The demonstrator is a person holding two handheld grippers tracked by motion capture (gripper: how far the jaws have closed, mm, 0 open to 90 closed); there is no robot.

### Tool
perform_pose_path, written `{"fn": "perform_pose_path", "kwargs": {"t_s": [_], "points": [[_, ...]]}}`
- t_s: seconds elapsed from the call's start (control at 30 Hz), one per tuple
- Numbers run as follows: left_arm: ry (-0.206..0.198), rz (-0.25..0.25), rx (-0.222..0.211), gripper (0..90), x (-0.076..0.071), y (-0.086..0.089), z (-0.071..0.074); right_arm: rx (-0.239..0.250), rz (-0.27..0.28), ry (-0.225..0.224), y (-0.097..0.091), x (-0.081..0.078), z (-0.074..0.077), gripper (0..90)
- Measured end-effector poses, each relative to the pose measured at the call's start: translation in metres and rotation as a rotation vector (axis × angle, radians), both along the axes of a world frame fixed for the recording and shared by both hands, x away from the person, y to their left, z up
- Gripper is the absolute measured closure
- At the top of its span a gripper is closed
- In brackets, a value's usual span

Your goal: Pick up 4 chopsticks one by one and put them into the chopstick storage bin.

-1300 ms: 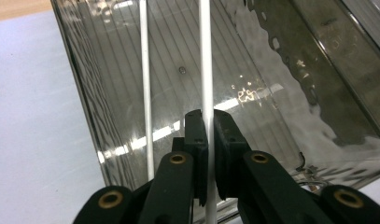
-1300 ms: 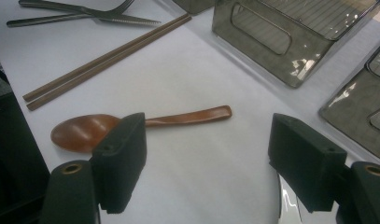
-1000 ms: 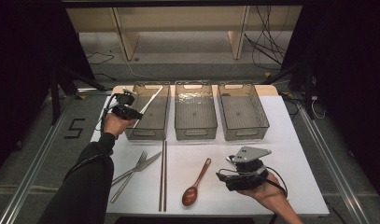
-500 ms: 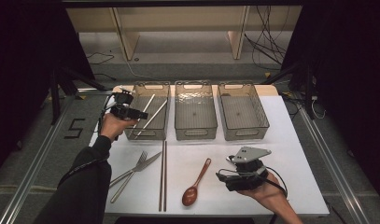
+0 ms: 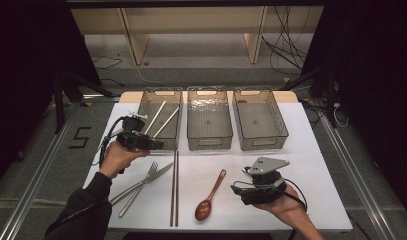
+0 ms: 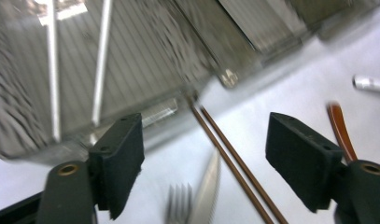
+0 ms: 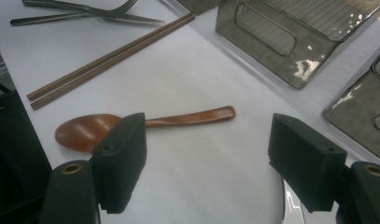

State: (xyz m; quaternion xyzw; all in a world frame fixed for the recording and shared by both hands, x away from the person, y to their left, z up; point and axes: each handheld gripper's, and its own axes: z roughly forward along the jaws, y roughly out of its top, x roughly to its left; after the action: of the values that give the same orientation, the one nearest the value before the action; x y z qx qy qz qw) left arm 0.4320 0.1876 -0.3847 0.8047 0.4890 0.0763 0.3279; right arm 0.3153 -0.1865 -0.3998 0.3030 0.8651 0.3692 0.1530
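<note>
Three clear ribbed plastic bins [image 5: 210, 117] stood abreast, the leftmost bin [image 5: 160, 116] holding two pale chopsticks [image 5: 161, 118]; left gripper [image 5: 158, 145], jaws just opened and empty, hung at its near rim above dark-brown wooden chopsticks [image 5: 174, 187]; right gripper [image 7: 207, 149] gaped empty near brown wooden spoon [image 7: 131, 125].

My left claw [image 5: 158, 145] hangs at the near rim of the left bin [image 5: 142, 107], its jaws just opened and empty. Two pale chopsticks [image 5: 161, 119] lie slanted inside that bin. My right claw [image 5: 237, 189] rests on the bench [image 5: 321, 165] beside the brown spoon [image 5: 209, 197].
</note>
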Motion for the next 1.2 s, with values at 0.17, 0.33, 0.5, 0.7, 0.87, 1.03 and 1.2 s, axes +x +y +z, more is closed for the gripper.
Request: {"fn": "perform_pose_path", "kwargs": {"t_s": [0.17, 0.33, 0.5, 0.7, 0.87, 1.03, 1.2], "points": [[0.021, -0.015, 0.039, 22.8, -0.020, -0.009, -0.010, 0.000, 0.000, -0.002, 0.000, -0.001, 0.001, 29.0], [0.066, -0.028, 0.049, 20.6, -0.038, -0.014, -0.026, 0.001, 0.002, -0.003, 0.000, -0.001, 0.001, 29.0], [0.096, -0.047, 0.070, 18.6, -0.052, -0.024, -0.037, -0.002, 0.003, -0.003, 0.001, -0.001, 0.001, 29.0], [0.124, -0.081, 0.118, 15.6, -0.063, -0.037, -0.049, -0.001, 0.003, -0.003, 0.001, -0.001, 0.001, 29.0], [0.143, -0.098, 0.155, 15.6, -0.068, -0.043, -0.056, -0.001, 0.006, -0.004, 0.001, -0.002, 0.001, 29.0], [0.162, -0.103, 0.170, 15.8, -0.068, -0.048, -0.062, -0.004, 0.011, -0.004, 0.001, -0.002, 0.001, 29.0], [0.182, -0.125, 0.214, 20.5, -0.069, -0.055, -0.069, -0.005, 0.011, -0.004, 0.002, -0.002, 0.001, 29.0]]}}
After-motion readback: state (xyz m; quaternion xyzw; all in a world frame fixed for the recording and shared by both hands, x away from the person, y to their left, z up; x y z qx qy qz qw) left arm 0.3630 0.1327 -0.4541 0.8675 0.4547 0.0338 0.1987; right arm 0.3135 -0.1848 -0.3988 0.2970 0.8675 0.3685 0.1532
